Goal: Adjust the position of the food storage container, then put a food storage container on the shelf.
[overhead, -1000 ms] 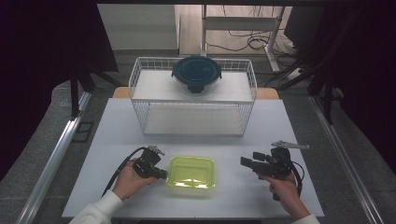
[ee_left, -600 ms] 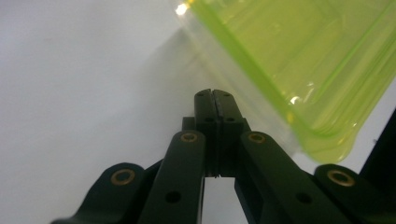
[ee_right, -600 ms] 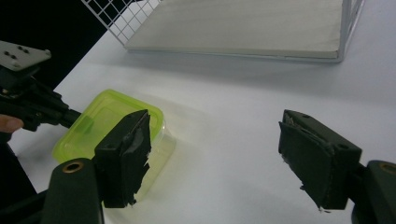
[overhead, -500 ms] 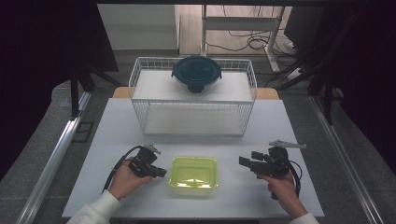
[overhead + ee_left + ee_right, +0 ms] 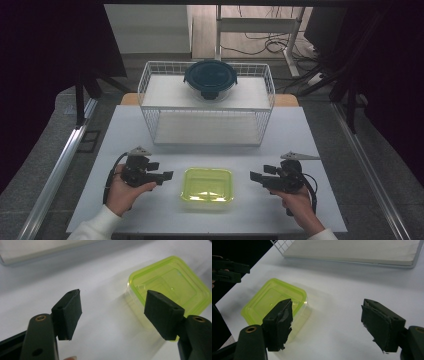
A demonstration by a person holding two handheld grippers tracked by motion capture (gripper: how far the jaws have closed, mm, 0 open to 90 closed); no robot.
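We are holding the left gripper point(image 5: 167, 175) and the right gripper point(image 5: 256, 176) on either side of the yellow-green lidded container point(image 5: 207, 185), which is sitting near the front edge of the white table point(image 5: 310, 135). Both pairs of jaws are standing wide open and gripping nothing. We are judging this as the approach step: neither gripper is touching the box. Next we are needing to close in on its sides and grip evenly. The wire rack point(image 5: 150, 95) is standing farther back, carrying a dark round lidded bowl point(image 5: 210, 78).

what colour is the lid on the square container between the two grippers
Translucent yellow-green lid, clearest in the left gripper view.
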